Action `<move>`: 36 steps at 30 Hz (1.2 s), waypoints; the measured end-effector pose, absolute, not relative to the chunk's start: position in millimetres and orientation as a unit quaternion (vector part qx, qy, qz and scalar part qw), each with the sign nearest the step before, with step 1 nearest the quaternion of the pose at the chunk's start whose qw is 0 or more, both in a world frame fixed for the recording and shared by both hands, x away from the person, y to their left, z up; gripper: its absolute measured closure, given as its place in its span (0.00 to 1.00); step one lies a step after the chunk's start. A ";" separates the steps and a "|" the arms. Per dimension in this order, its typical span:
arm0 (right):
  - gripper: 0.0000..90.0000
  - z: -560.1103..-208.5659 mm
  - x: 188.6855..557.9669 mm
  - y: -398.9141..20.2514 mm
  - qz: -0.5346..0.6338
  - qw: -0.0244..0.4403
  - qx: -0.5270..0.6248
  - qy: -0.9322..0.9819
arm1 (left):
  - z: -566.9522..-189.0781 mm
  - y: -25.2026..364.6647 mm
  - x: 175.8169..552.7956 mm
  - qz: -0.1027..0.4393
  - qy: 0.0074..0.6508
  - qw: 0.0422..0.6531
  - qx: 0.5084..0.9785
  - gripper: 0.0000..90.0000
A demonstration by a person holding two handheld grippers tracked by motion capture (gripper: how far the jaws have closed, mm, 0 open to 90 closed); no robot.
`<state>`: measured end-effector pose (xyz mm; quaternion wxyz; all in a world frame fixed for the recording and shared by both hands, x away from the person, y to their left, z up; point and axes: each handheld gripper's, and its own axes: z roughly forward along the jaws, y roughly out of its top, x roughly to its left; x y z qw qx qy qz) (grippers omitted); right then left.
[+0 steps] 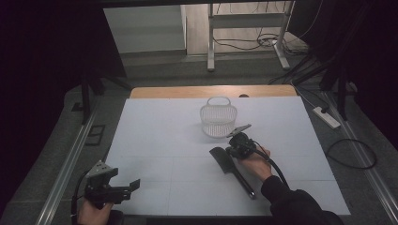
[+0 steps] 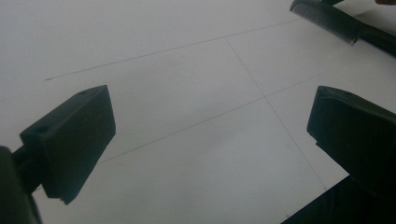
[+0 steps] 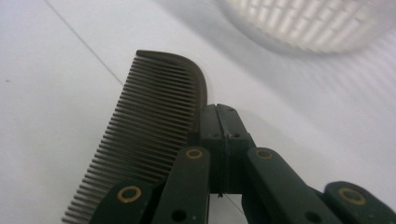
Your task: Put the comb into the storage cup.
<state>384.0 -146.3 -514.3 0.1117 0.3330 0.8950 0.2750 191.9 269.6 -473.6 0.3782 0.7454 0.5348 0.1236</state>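
A black comb (image 1: 219, 156) lies on the white table sheet (image 1: 155, 136), teeth to the left, its long handle running toward the near right. My right gripper (image 1: 229, 150) is low over the comb's spine, jaws pressed together. In the right gripper view the shut tips (image 3: 218, 109) sit against the spine of the comb (image 3: 154, 135), with nothing seen between them. A white mesh basket (image 1: 218, 119) stands just beyond; its wall (image 3: 317, 23) is blurred. My left gripper (image 1: 129, 185) rests at the near left corner, jaws wide apart (image 2: 210, 126) over bare sheet, with the comb (image 2: 327, 18) far off.
The sheet ends at a wooden table edge (image 1: 211, 91) at the back. Dark floor surrounds the table, with a power strip (image 1: 326, 117) and cables at the right and a metal frame (image 1: 211, 47) behind. Metal rails run along both sides.
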 end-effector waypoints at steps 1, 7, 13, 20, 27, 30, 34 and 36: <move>0.99 -515.2 383.1 -141.5 0.284 0.097 0.330 0.895 | -473.6 269.7 191.9 0.123 0.535 0.378 0.745 0.02; 0.99 -516.6 377.3 -127.7 0.288 0.088 0.311 0.902 | -473.6 269.8 191.7 0.124 0.535 0.379 0.745 0.02; 0.99 -514.7 375.9 -125.2 0.282 0.096 0.303 0.905 | -473.6 270.4 191.2 0.123 0.535 0.379 0.745 0.02; 0.97 -494.6 364.5 -131.3 0.307 0.094 0.291 0.901 | -473.6 270.8 190.9 0.124 0.535 0.378 0.745 0.02; 0.81 -475.8 351.2 -146.3 0.310 0.096 0.291 0.900 | -473.2 269.7 190.7 0.126 0.534 0.376 0.747 0.02; 0.72 -470.6 344.5 -152.9 0.307 0.099 0.291 0.901 | -472.9 268.6 190.6 0.129 0.531 0.373 0.750 0.02; 0.65 -467.2 338.7 -160.0 0.307 0.100 0.293 0.900 | -472.4 267.5 190.3 0.133 0.527 0.370 0.753 0.01; 0.57 -465.9 333.3 -167.1 0.301 0.096 0.297 0.901 | -472.1 267.6 190.0 0.136 0.527 0.374 0.751 0.00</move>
